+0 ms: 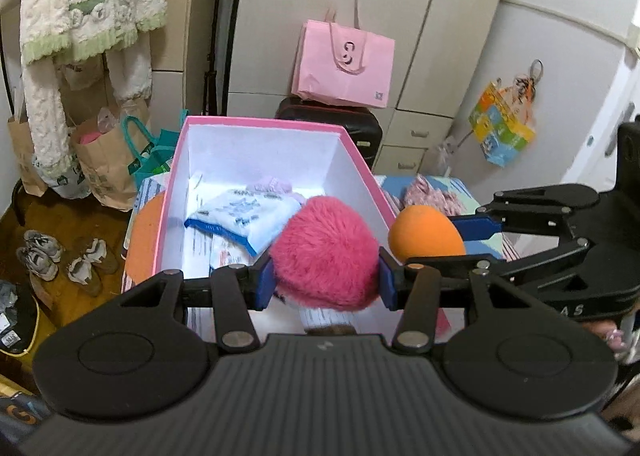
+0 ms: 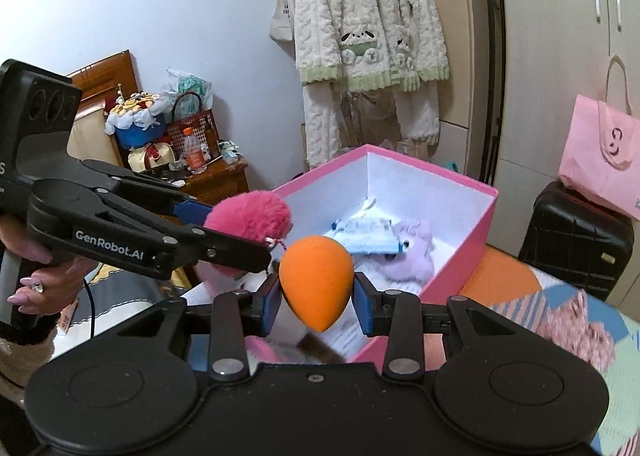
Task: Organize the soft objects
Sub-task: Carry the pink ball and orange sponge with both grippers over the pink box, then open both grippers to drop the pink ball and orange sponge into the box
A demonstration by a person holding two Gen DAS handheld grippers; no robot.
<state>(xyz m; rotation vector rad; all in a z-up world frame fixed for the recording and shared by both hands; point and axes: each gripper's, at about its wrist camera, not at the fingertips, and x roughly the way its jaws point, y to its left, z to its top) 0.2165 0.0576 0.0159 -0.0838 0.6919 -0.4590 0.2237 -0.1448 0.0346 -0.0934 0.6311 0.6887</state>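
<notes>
In the left wrist view, the pink pompom (image 1: 325, 252) hides the near middle of the pink box (image 1: 262, 124), and the gripper body across the bottom of the frame covers the box's near wall. A brown thing at lower centre, just under the pompom, is too blurred to name. The printed cloth (image 1: 240, 216) inside the box carries marks too small to read. At the right edge, the right gripper (image 1: 472, 240) is cut off, and the orange sponge (image 1: 424, 234) hides one of its pads. In the right wrist view, the sponge (image 2: 317, 282) covers part of the box floor, and the pink bag (image 2: 600, 160) runs off the right edge.
</notes>
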